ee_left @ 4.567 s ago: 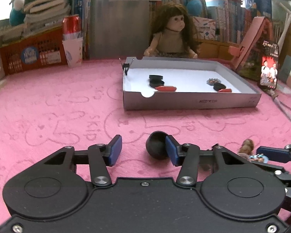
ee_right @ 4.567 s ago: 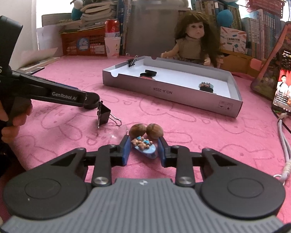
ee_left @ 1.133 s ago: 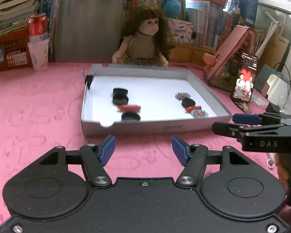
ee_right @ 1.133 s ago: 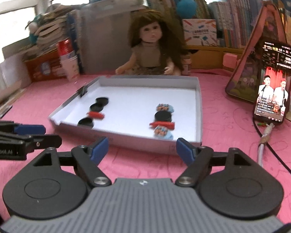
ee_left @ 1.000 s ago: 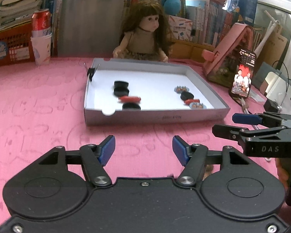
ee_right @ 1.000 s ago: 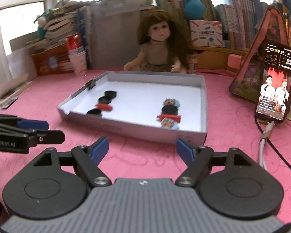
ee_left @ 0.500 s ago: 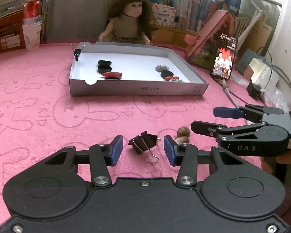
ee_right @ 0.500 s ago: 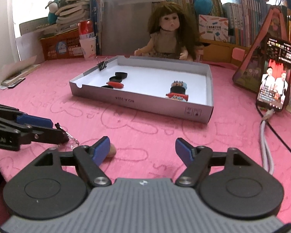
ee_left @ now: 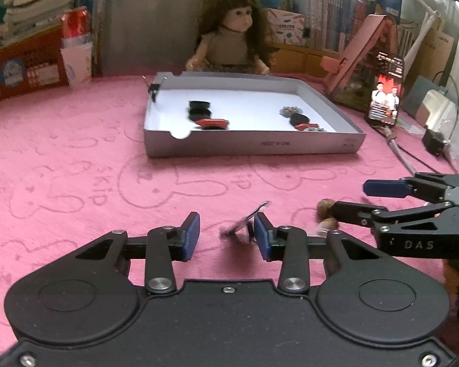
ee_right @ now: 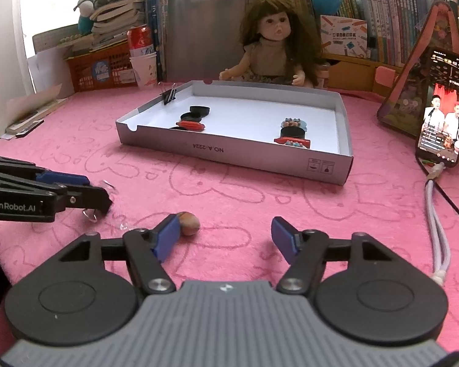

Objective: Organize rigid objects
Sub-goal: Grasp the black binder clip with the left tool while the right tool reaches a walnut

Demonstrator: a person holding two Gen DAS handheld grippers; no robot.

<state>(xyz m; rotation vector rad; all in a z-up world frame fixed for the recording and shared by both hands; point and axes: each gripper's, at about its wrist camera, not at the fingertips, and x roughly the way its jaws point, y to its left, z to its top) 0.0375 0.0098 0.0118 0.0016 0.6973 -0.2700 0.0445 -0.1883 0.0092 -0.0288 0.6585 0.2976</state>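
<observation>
Two grippers worked low over the pink bunny-print cloth (ee_right: pixel 229 195). The left gripper (ee_left: pixel 226 235) had just been closing its jaws about a binder clip (ee_left: pixel 244 223), smeared by blur; its right pad seemed to touch the clip while the left pad stood clear, so no firm grip showed. The right gripper (ee_right: pixel 226 232) had its jaws wide and closing, nothing between them, a brown nut (ee_right: pixel 189 219) just beside its left pad. Further back sat the shallow grey box (ee_right: pixel 229 150) holding black discs (ee_right: pixel 199 110) and red pieces, another clip on its far corner. Behind it sat a doll (ee_right: pixel 272 49), books, a red can (ee_right: pixel 139 41), and a lit phone (ee_right: pixel 445 113) at the right. What lay under the left gripper's own body stayed hidden.
</observation>
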